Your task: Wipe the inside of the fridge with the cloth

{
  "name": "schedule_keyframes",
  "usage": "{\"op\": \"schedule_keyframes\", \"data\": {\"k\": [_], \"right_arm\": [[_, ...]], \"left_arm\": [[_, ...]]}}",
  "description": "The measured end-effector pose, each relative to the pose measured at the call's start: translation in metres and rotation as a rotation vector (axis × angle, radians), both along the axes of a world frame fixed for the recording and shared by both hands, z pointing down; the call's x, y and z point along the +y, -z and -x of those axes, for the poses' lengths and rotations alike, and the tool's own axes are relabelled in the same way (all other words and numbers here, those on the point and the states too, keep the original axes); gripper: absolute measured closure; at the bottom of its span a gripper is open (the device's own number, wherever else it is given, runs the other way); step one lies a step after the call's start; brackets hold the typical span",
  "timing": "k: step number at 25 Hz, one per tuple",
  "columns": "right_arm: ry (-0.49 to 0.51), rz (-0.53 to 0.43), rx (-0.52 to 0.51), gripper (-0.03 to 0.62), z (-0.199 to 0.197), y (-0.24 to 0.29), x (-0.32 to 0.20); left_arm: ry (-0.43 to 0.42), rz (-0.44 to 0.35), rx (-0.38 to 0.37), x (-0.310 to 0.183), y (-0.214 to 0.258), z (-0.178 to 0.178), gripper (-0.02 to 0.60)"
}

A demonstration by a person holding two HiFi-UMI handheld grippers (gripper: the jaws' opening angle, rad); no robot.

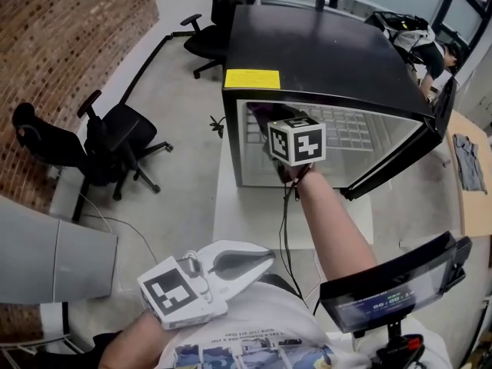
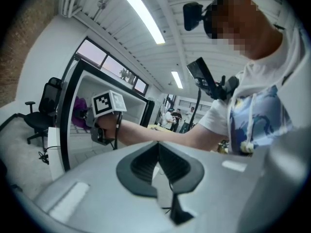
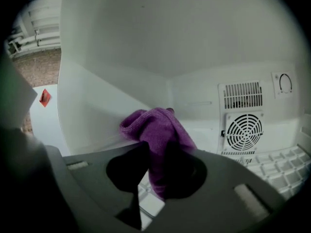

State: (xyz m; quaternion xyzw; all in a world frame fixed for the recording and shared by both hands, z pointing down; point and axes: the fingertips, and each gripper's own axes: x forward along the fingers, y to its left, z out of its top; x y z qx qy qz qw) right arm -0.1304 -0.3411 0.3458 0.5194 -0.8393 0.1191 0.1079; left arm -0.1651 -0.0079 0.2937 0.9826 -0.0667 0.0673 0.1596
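At the near edge of the scene, close against the person's chest, the left gripper point(image 1: 261, 260) is resting idle, well apart from the fridge. Its jaws are lying pressed together with nothing between them. Beside it, on the person's right, a dark screen point(image 1: 388, 283) is sitting on a mount.

Further out, the person's right forearm point(image 1: 330, 221) is extending forward into the open fridge point(image 1: 307, 44). At its end the right gripper point(image 3: 155, 171) is sitting inside the cabinet, its marker cube point(image 1: 297, 140) facing up. Its jaws are clamping a purple cloth point(image 3: 158, 130). The cloth is bunching upward and forward out of the jaws and is lying close against the left inner wall point(image 3: 92, 101); actual contact cannot be confirmed.

Behind the cloth, the white rear wall of the fridge is showing a round fan grille point(image 3: 244, 132), a slotted vent point(image 3: 241, 94) above it, and a dial point(image 3: 285, 83) to the right. A white wire shelf point(image 3: 277, 169) is running along the lower right of the interior.

The fridge is black outside and is carrying a yellow label point(image 1: 252, 78) at the front edge of its top. Its door point(image 1: 400, 156) is standing swung open on the right. The cabinet is standing on a white base point(image 1: 231, 206).

Beyond the fridge, to the left, black office chairs point(image 1: 115, 141) are standing on the grey floor before a brick wall point(image 1: 61, 37).
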Motion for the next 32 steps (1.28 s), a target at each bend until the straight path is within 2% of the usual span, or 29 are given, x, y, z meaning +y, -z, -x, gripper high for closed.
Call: {"op": "schedule_keyframes", "data": {"k": [4, 9, 15, 20, 27, 32], "right_arm": [[-0.002, 0.009, -0.058, 0.514, 0.005, 0.001, 0.002], [-0.020, -0.024, -0.097, 0.514, -0.009, 0.014, 0.007], [-0.119, -0.069, -0.089, 0.514, -0.061, 0.028, 0.021], [-0.237, -0.094, -0.088, 0.514, -0.124, 0.037, 0.035], [-0.402, -0.145, -0.008, 0.514, -0.208, 0.051, 0.057], [-0.447, -0.124, 0.112, 0.514, -0.235, 0.037, 0.064]], "left_arm": [[0.002, 0.001, 0.005, 0.002, 0.000, 0.005, 0.577], [-0.009, 0.003, -0.002, 0.005, -0.002, 0.003, 0.577], [-0.083, 0.002, -0.002, 0.009, -0.004, -0.009, 0.577], [-0.156, 0.006, 0.000, 0.014, -0.004, -0.027, 0.577], [-0.244, 0.006, 0.005, 0.018, 0.000, -0.051, 0.577], [-0.277, 0.000, 0.001, 0.017, 0.000, -0.062, 0.577]]}}
